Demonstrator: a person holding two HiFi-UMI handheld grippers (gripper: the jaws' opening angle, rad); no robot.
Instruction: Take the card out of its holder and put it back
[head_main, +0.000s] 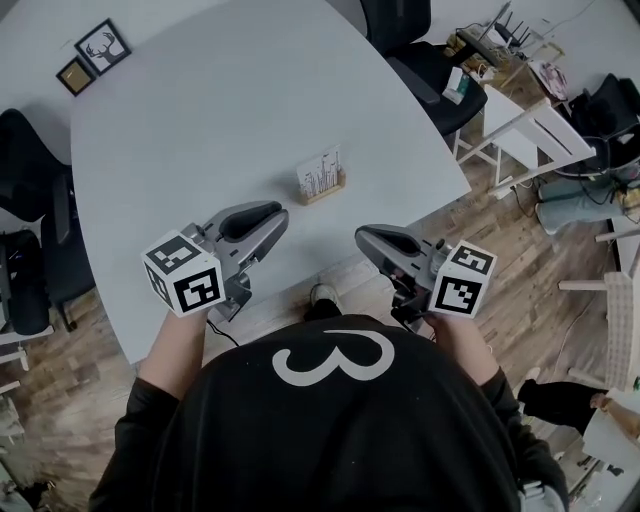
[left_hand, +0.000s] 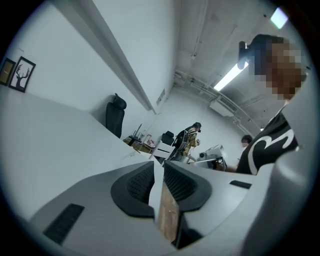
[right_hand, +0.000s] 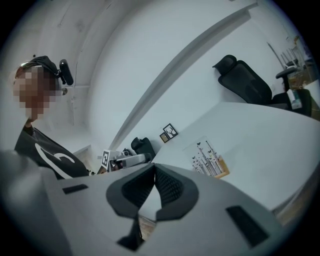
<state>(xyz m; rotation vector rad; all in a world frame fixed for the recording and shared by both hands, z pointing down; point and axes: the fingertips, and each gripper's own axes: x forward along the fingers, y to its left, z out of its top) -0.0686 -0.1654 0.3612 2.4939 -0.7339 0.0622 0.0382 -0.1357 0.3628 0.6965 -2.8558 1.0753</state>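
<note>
The card (head_main: 318, 172), white with thin dark plant drawings, stands upright in its wooden holder (head_main: 325, 190) on the white table (head_main: 220, 110). The right gripper view shows the card (right_hand: 206, 156) in the holder (right_hand: 222, 172) ahead and to the right. Both grippers hang back near the table's front edge, close to the person's body and apart from the card. My left gripper (head_main: 275, 212) (left_hand: 158, 172) has its jaws parted by a narrow gap, with nothing between them. My right gripper (head_main: 362, 236) (right_hand: 154, 172) is shut and empty.
Two small picture frames (head_main: 102, 45) lie at the table's far left corner. Black office chairs stand behind the table (head_main: 420, 50) and to its left (head_main: 30, 200). A white chair (head_main: 530, 130) and clutter stand on the wooden floor to the right.
</note>
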